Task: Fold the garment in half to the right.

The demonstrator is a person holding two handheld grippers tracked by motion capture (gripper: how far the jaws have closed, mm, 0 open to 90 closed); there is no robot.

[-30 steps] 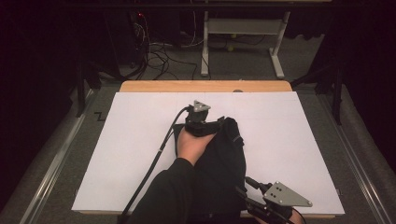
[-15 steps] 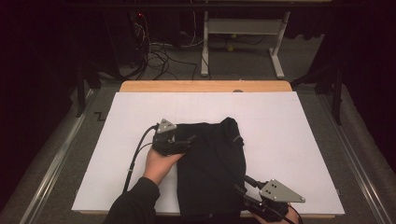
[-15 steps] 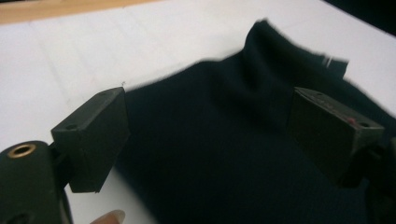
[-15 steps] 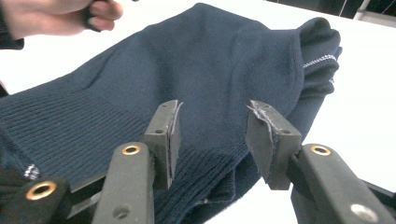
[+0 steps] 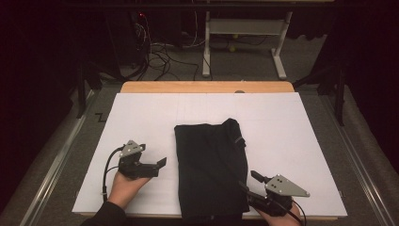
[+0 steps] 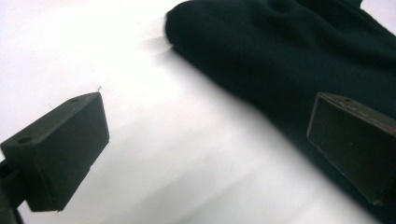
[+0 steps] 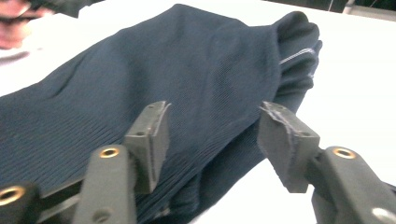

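While seen from above, folded dark garment between grippers, left gripper spread wide beside it, jaws just opened, right gripper parted astride its edge, ribbed knit clear up close, no readable label.

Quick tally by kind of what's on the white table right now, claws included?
Folded dark garment: 1
Claws: 2, left claw and right claw
Total: 3

A wooden desk carries a white sheet that covers nearly all of its top, and a folded dark garment lies flat on the sheet, reaching the near edge.
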